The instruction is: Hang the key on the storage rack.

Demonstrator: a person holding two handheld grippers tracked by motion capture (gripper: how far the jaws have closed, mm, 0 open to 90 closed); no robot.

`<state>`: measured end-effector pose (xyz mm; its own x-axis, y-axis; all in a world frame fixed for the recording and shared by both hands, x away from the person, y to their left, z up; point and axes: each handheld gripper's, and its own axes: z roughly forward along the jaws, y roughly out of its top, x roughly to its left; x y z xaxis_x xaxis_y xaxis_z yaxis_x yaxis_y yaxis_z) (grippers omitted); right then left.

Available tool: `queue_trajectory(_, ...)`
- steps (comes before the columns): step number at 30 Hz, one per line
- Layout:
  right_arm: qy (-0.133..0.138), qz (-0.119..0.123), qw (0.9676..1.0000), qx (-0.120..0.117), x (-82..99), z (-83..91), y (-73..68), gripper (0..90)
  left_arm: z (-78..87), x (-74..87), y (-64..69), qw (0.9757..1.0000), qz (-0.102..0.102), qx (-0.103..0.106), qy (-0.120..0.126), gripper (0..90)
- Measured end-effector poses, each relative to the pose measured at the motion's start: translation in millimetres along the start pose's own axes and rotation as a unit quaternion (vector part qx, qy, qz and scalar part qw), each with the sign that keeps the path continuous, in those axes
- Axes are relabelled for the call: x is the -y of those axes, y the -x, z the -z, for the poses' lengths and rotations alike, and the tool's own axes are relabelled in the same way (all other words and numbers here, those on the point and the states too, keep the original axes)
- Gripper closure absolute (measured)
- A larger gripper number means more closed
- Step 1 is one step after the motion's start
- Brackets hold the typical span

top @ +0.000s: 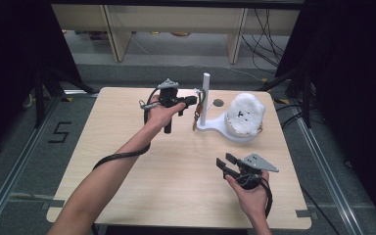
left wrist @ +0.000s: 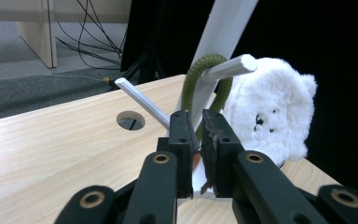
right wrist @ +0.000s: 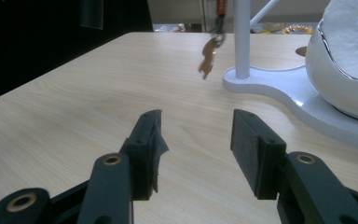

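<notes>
The main risk sits at the far side of the table, where the left tool meets the keychain. The keychain's olive loop is hooked over a short peg of the white stand, which rises near the middle of the table's far edge. Pulled sideways rather than along the peg, the loop would likely catch, and the light stand could tip or slide. That could also disturb the white plush resting on the stand's base toward the far right corner. The grip itself looks narrow, judging from the left gripper view. A thin strap could slip out of it and leave the keychain swinging on the peg.

Near the table's near right corner, the right tool hovers just above the table. Its jaws stand wide apart with nothing between them, aimed toward the stand, and well apart from it.

Farther off, the left tool is almost fully closed. A sliver of orange shows in the slim gap between its pads, so it appears pinched on the keychain's lower part, just below the peg and beside the post.
</notes>
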<state>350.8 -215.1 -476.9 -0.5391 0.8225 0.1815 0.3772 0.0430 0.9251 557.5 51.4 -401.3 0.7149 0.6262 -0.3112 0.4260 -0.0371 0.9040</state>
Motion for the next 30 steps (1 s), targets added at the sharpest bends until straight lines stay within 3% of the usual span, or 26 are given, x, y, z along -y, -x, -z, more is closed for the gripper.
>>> queue_trajectory(4, -0.004, -0.005, 1.0, 0.0, 0.0, 0.2, -0.8, 53.7, 2.7, -0.4, 0.2, 0.9999, -0.007, -0.006, -0.004, 79.6)
queue_trajectory(5, -0.006, -0.028, 0.9996, -0.002, 0.5, 0.4, -3.9, 53.6, 3.6, -0.4, 0.3, 0.9999, -0.009, -0.008, -0.005, 79.2)
queue_trajectory(8, 0.0, 0.001, 1.0, 0.001, 0.3, 0.0, 0.2, 53.5, 9.0, -0.4, 1.3, 0.9996, -0.022, -0.014, -0.007, 77.3)
queue_trajectory(12, -0.006, -0.026, 0.9997, 0.003, 0.6, 1.5, -2.3, 53.4, 21.2, 0.8, 5.2, 0.9985, -0.048, -0.021, -0.016, 67.4)
queue_trajectory(14, -0.004, -0.014, 0.9999, 0.005, 0.7, 1.0, -0.3, 53.2, 28.1, 1.5, 7.7, 0.9972, -0.067, -0.029, -0.017, 62.3)
queue_trajectory(16, -0.006, -0.027, 0.9996, 0.006, 1.1, 1.1, -3.0, 53.1, 34.7, 2.1, 9.1, 0.9962, -0.076, -0.037, -0.02, 58.8)
queue_trajectory(19, -0.008, -0.007, 0.9999, 0.003, 0.7, 0.1, -1.3, 52.9, 45.4, 3.9, 9.7, 0.9944, -0.091, -0.048, -0.023, 54.0)
queue_trajectory(21, -0.007, -0.007, 1.0, 0.002, 0.9, -0.9, -1.6, 52.6, 51.9, 5.7, 9.1, 0.9935, -0.096, -0.055, -0.025, 51.6)
queue_trajectory(22, -0.001, 0.011, 0.9999, 0.008, 1.4, -1.4, 0.4, 52.6, 55.0, 6.6, 8.4, 0.9931, -0.099, -0.057, -0.026, 50.9)
queue_trajectory(23, 0.0, 0.012, 0.9999, 0.009, 1.4, -1.7, 0.5, 52.6, 59.0, 7.9, 7.6, 0.9927, -0.101, -0.06, -0.026, 50.4)
queue_trajectory(25, -0.011, 0.001, 0.9999, 0.006, 1.6, -1.2, -1.0, 52.4, 64.0, 9.9, 6.4, 0.9923, -0.103, -0.063, -0.027, 49.5)
queue_trajectory(27, -0.009, 0.002, 0.9999, 0.013, 1.5, -0.8, -0.9, 52.3, 69.3, 12.5, 5.3, 0.9921, -0.103, -0.066, -0.027, 48.3)
queue_trajectory(30, -0.005, -0.005, 1.0, 0.006, 2.2, -2.5, -1.6, 52.3, 77.1, 16.8, 5.3, 0.9918, -0.105, -0.066, -0.03, 46.6)
